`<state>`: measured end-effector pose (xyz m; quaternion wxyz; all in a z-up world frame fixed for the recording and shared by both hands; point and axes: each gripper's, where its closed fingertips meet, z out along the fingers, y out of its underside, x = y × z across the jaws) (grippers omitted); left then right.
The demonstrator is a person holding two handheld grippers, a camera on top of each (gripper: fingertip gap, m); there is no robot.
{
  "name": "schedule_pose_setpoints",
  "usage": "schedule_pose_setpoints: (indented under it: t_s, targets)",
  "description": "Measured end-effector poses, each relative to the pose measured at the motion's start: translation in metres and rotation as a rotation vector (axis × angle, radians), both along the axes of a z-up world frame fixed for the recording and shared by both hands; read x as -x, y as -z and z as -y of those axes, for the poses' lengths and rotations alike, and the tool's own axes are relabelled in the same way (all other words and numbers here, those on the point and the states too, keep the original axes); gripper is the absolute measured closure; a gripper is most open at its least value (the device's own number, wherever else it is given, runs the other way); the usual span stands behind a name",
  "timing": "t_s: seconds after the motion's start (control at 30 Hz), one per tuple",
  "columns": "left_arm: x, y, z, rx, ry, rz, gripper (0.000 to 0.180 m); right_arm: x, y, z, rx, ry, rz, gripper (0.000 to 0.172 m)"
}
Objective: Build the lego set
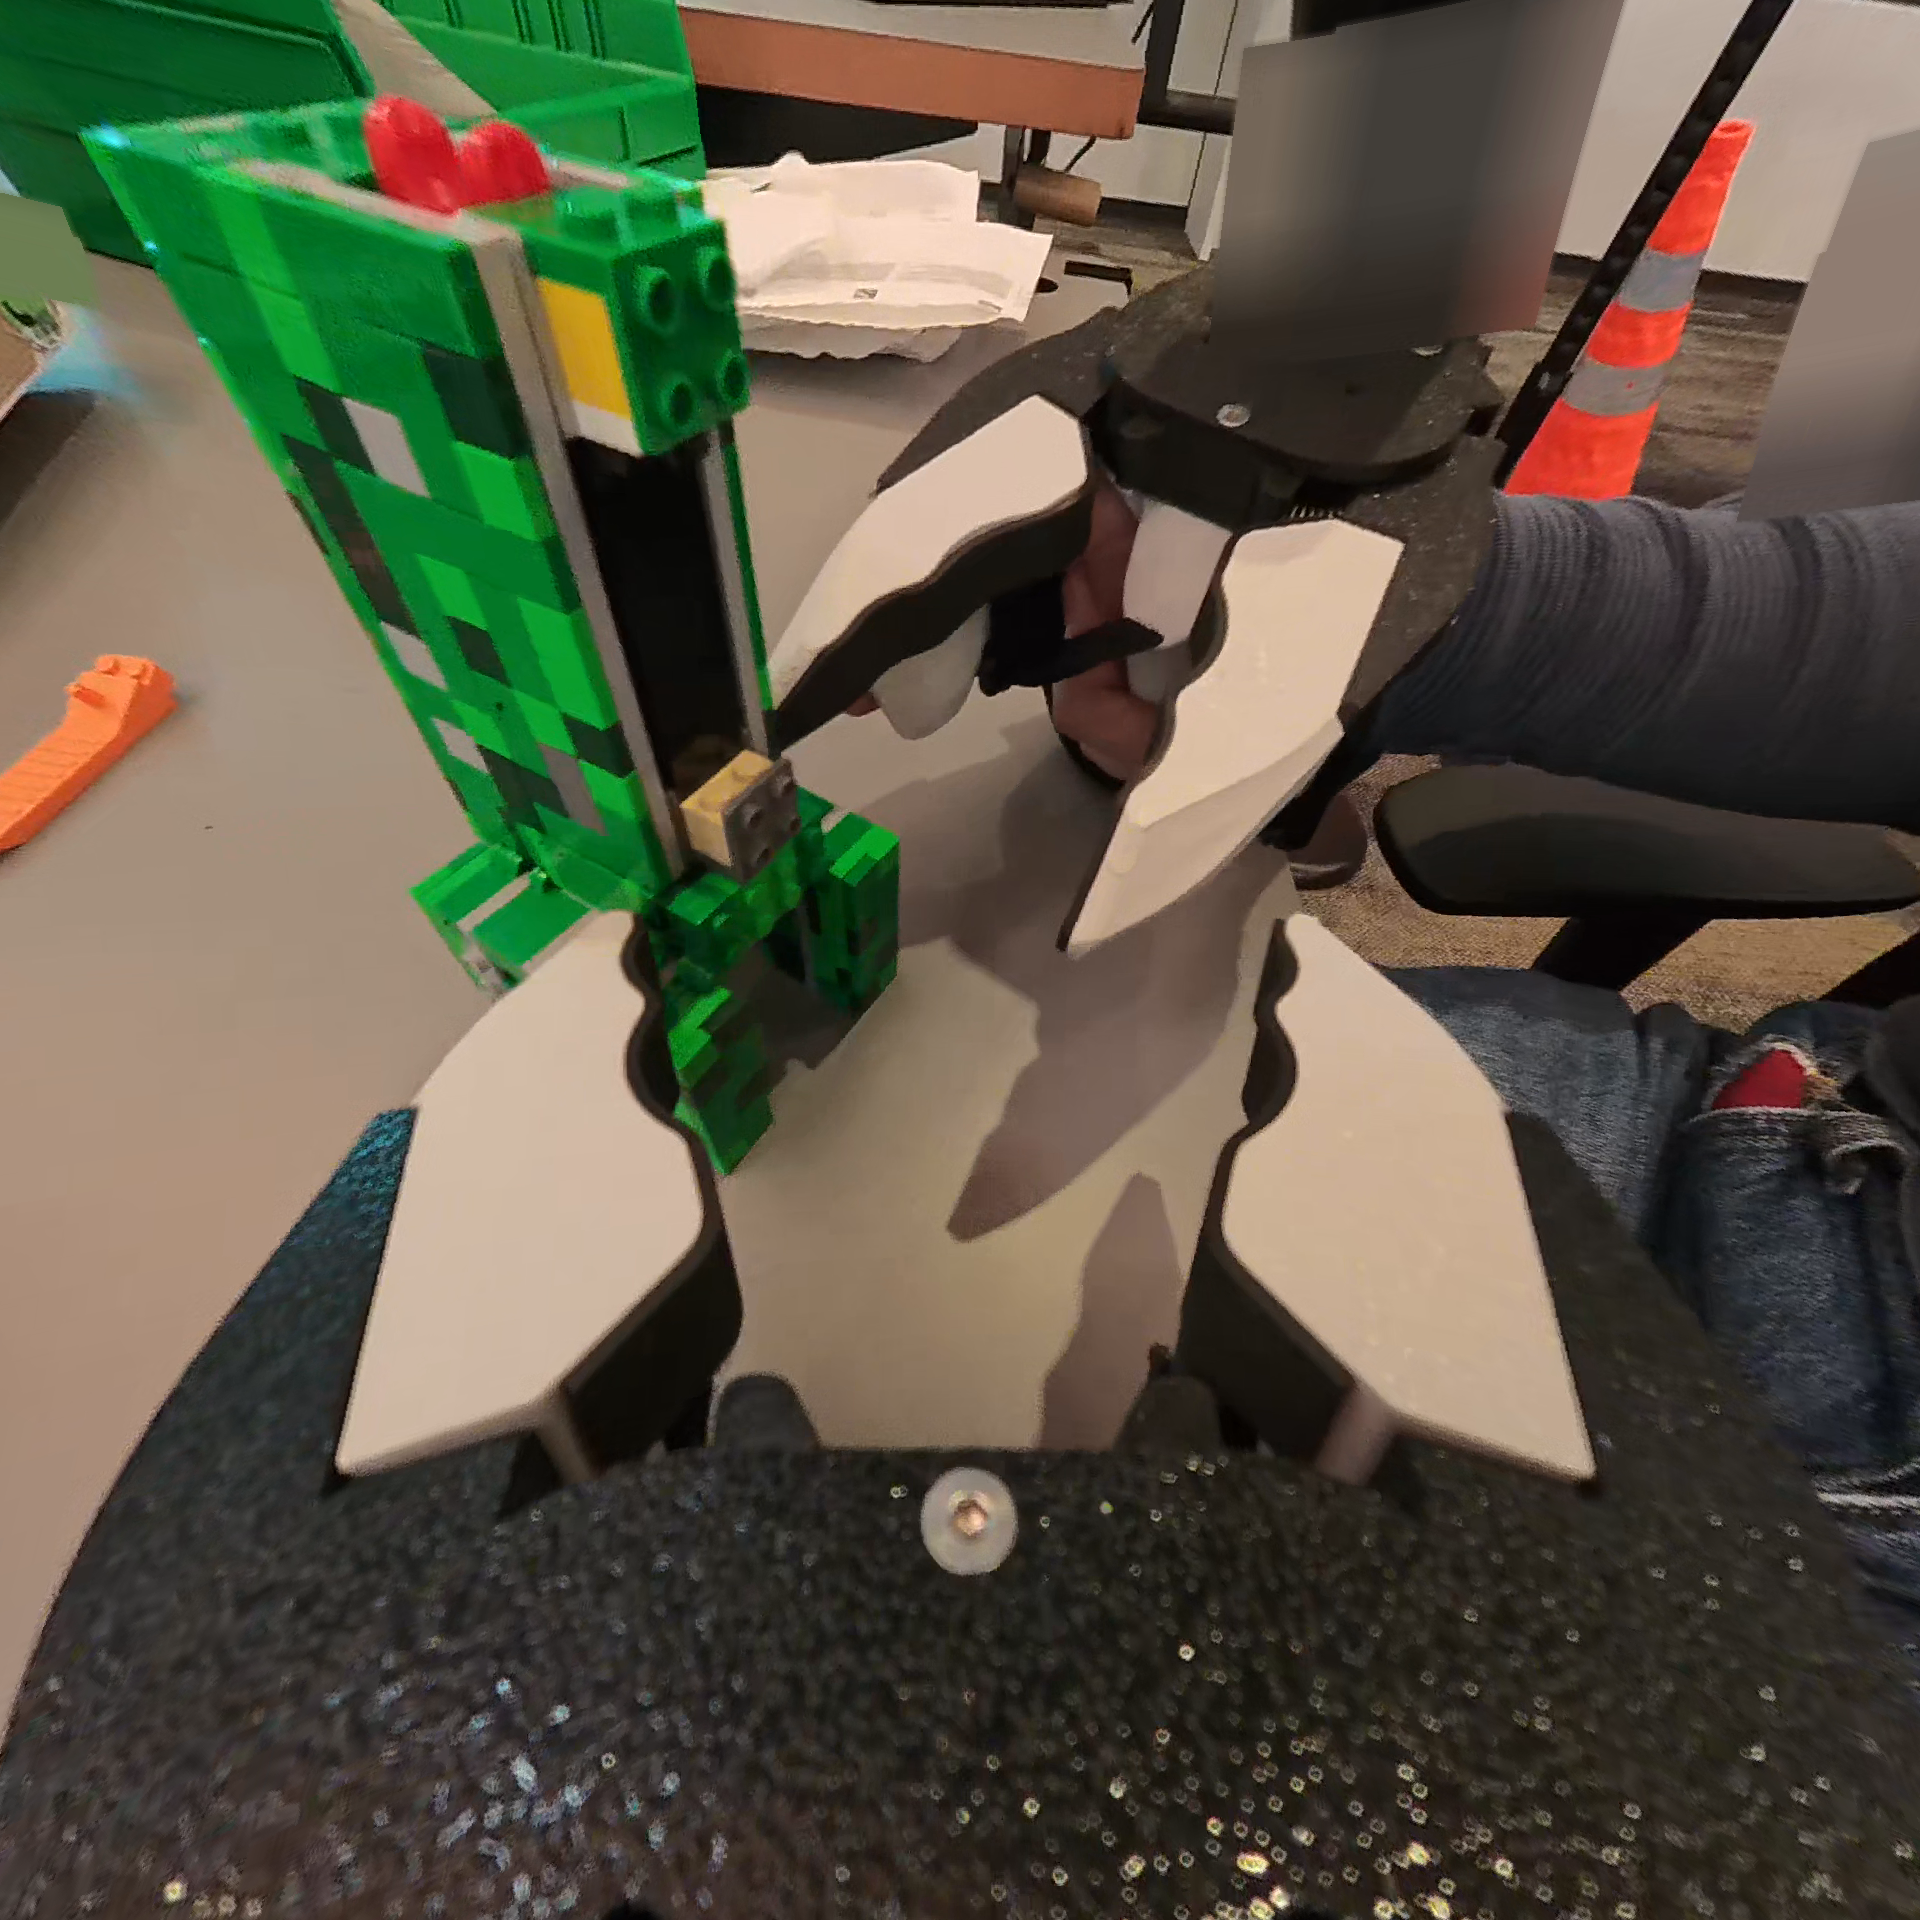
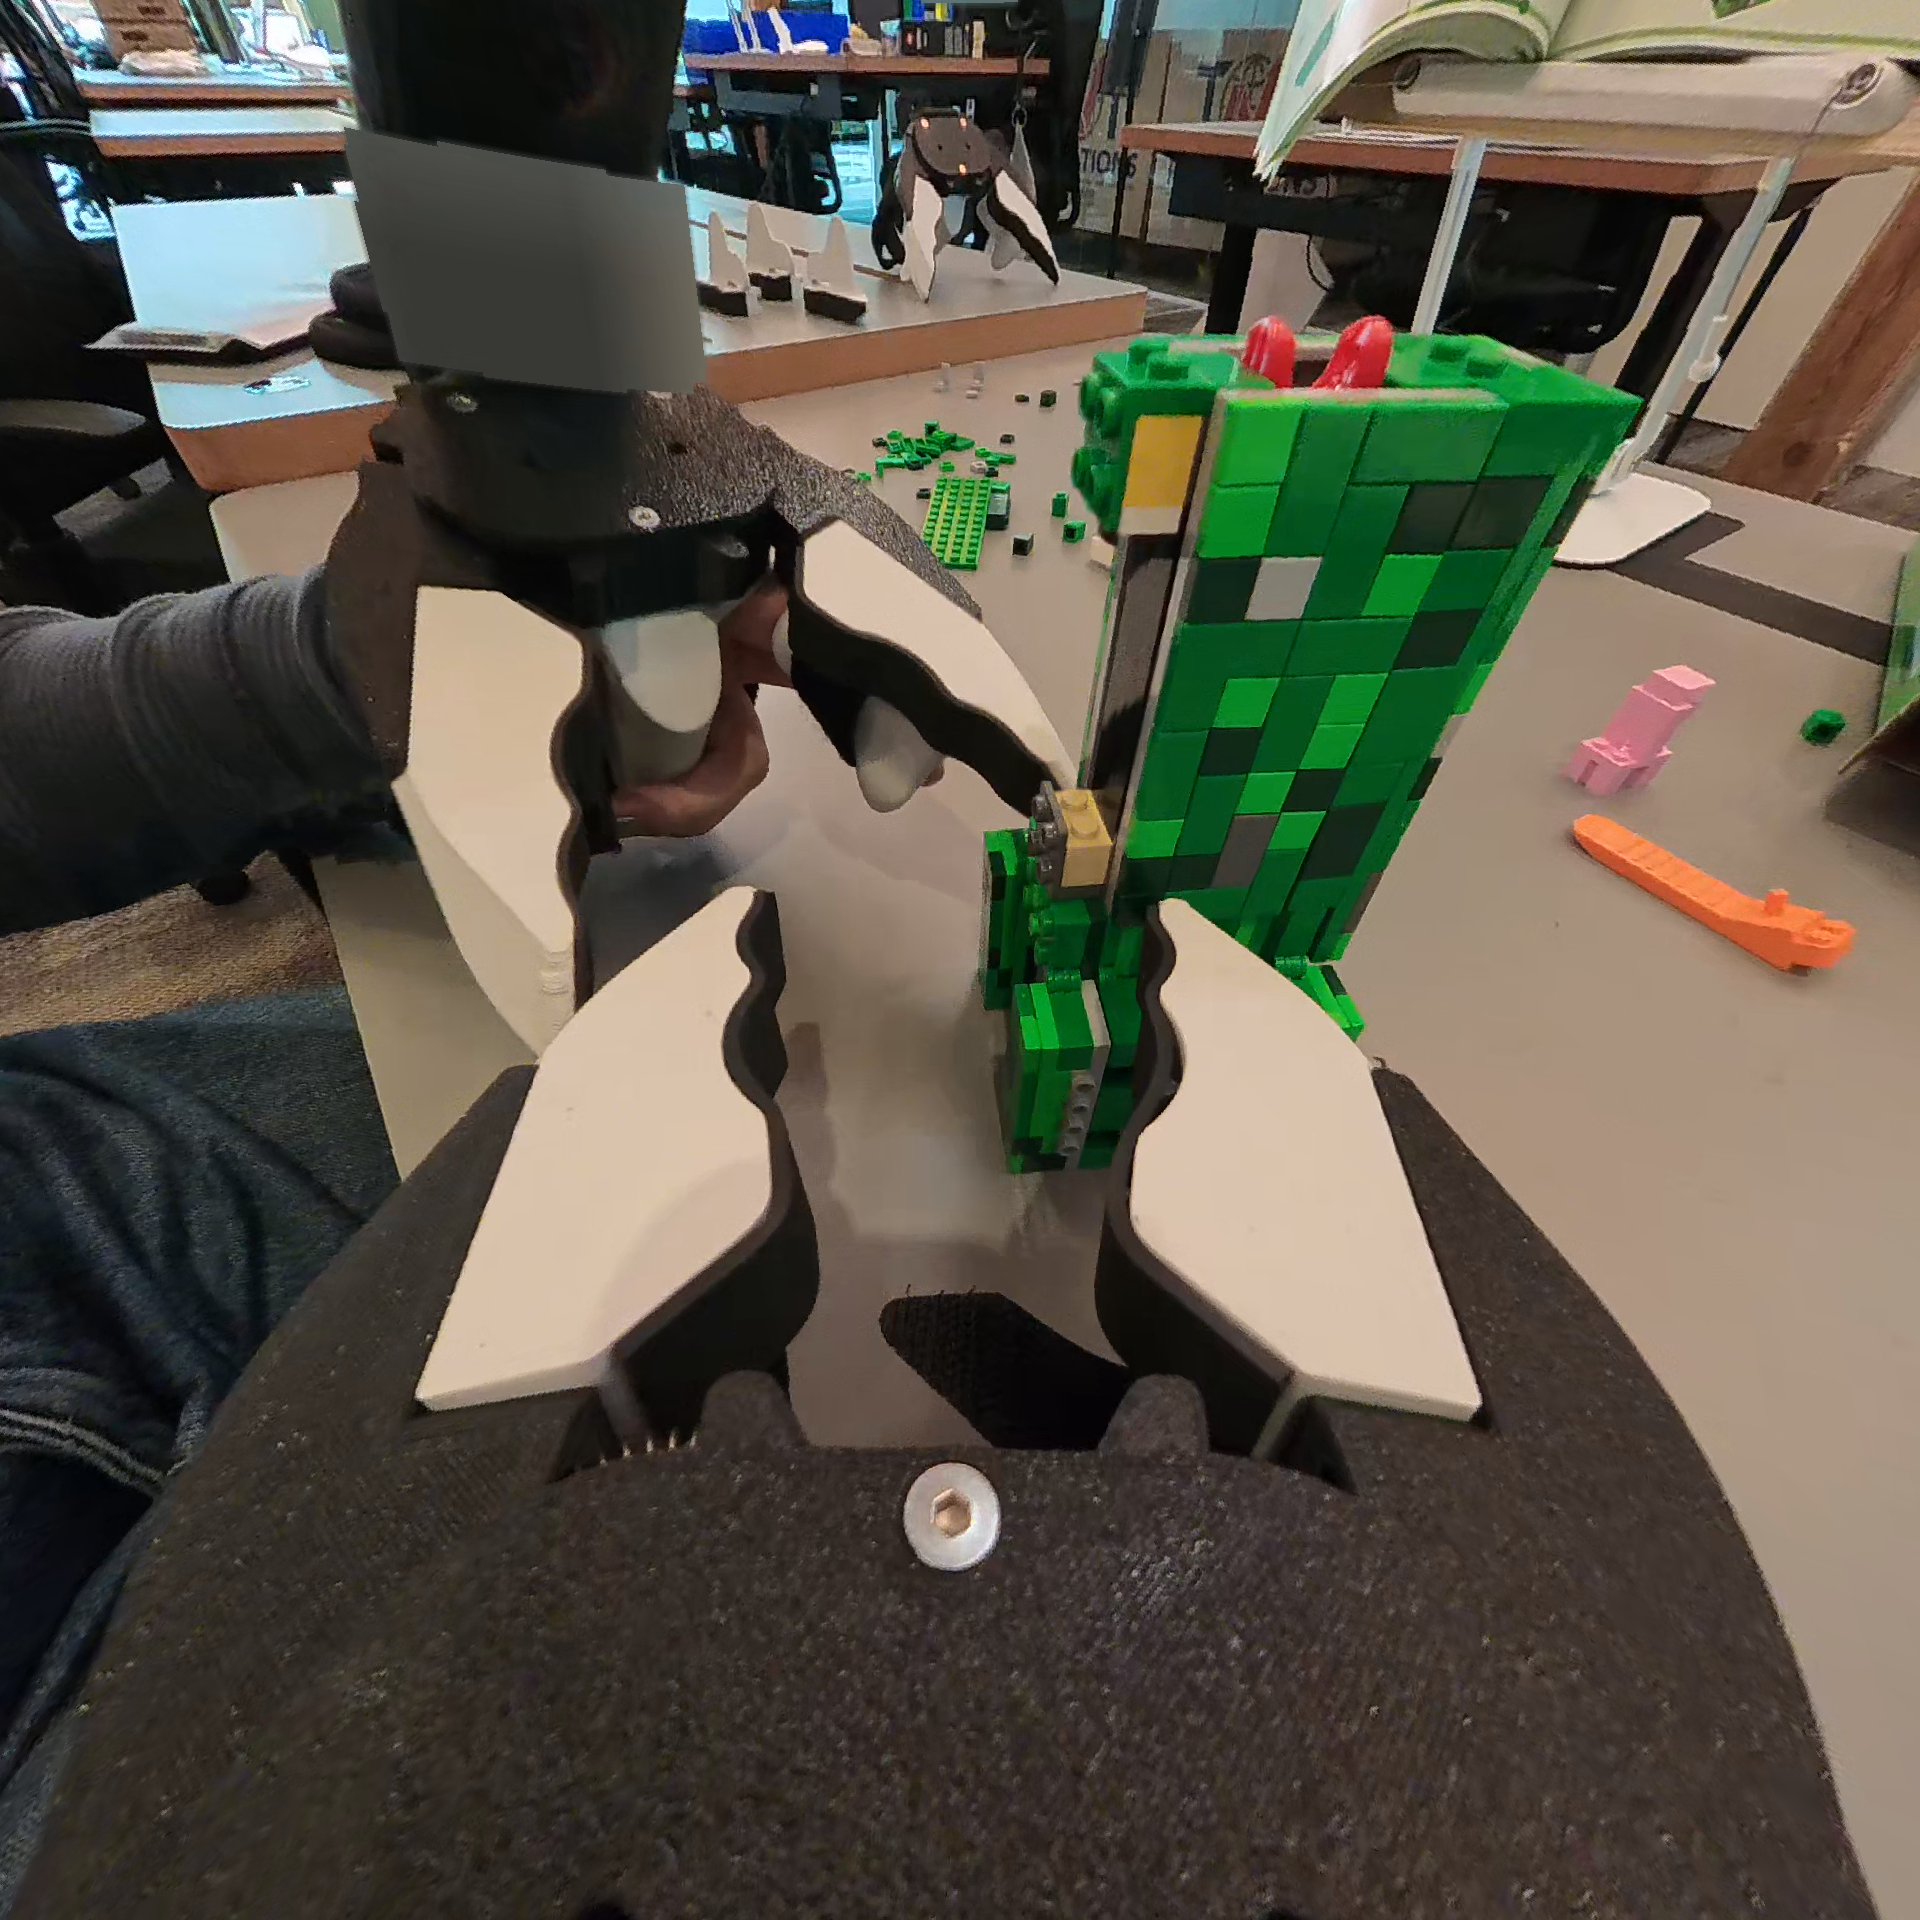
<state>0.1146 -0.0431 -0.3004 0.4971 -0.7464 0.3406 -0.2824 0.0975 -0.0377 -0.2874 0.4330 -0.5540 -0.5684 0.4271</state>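
A tall green brick figure (image 1: 416,499) stands on the grey table (image 1: 208,1039), with red pieces (image 1: 457,156) on top and a tan and grey brick (image 1: 738,810) low on its open side. My left gripper (image 1: 961,935) is open. Its left finger (image 1: 540,1143) lies against the figure's green foot (image 1: 758,997), and its right finger is apart. In the right wrist view, my right gripper (image 2: 961,904) is open. Its right finger (image 2: 1247,1122) rests beside the foot (image 2: 1060,1060) of the figure (image 2: 1351,644), just below the tan brick (image 2: 1086,831). Each view shows the other gripper's fingertip close to that brick.
An orange brick separator (image 2: 1714,904) and a pink brick figure (image 2: 1631,738) lie to the right. Loose green bricks (image 2: 956,468) lie behind. Papers (image 1: 883,260), a green bin (image 1: 208,62) and an orange cone (image 1: 1642,312) are farther off. A person's jeans (image 1: 1714,1143) are at the table edge.
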Motion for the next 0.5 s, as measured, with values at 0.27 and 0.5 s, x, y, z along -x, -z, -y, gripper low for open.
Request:
schedule_pose_setpoints:
  t_s: [0.27, 0.5]
  targets:
    - [0.018, 0.017, -0.004, 0.057, -0.099, -0.055, 0.069, -0.005, -0.001, 0.000, 0.000, 0.012, -0.013, 0.105]
    - [0.012, 0.023, -0.003, 0.055, -0.084, -0.116, 0.069, 0.001, 0.001, 0.003, -0.009, -0.007, 0.000, 0.104]
